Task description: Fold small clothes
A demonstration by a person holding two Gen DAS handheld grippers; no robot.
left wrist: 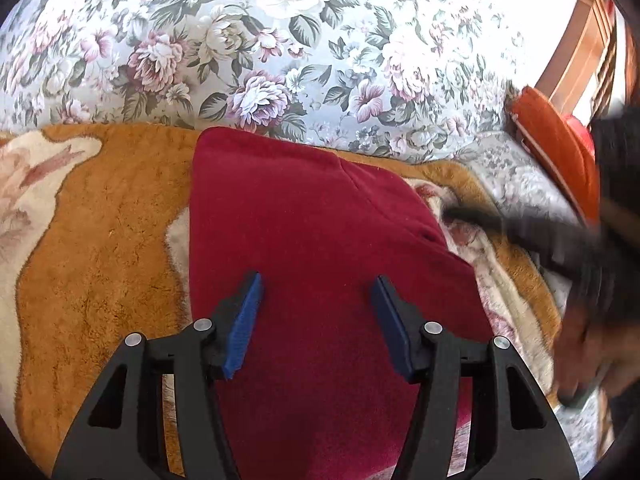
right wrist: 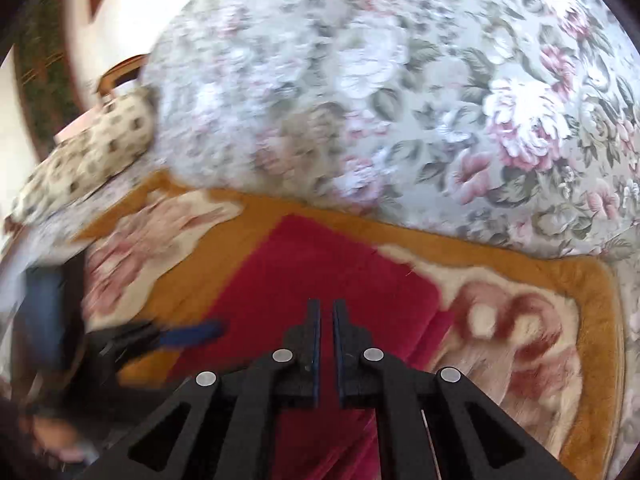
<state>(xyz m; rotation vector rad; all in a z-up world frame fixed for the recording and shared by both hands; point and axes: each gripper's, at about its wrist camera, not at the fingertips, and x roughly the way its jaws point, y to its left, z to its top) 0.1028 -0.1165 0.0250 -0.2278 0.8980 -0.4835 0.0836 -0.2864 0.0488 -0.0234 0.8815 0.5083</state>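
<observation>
A dark red fleece garment (left wrist: 320,220) lies folded flat on an orange and cream plush blanket (left wrist: 100,240). My left gripper (left wrist: 318,280) hovers over its near half, open, its blue pads apart and gripping nothing. In the right wrist view the same garment (right wrist: 320,272) lies ahead of my right gripper (right wrist: 327,304), which is shut with nothing visible between its fingers. The right gripper shows as a dark blur (left wrist: 456,214) at the garment's right edge in the left wrist view. The right wrist view is smeared by motion.
The blanket (right wrist: 592,320) covers a sofa seat, with the floral backrest (left wrist: 280,40) rising behind. An orange cushion (left wrist: 560,152) and wooden frame (left wrist: 580,40) stand at the right. A spotted cushion (right wrist: 88,160) lies at the sofa's left end. A hand (left wrist: 580,352) is at the right.
</observation>
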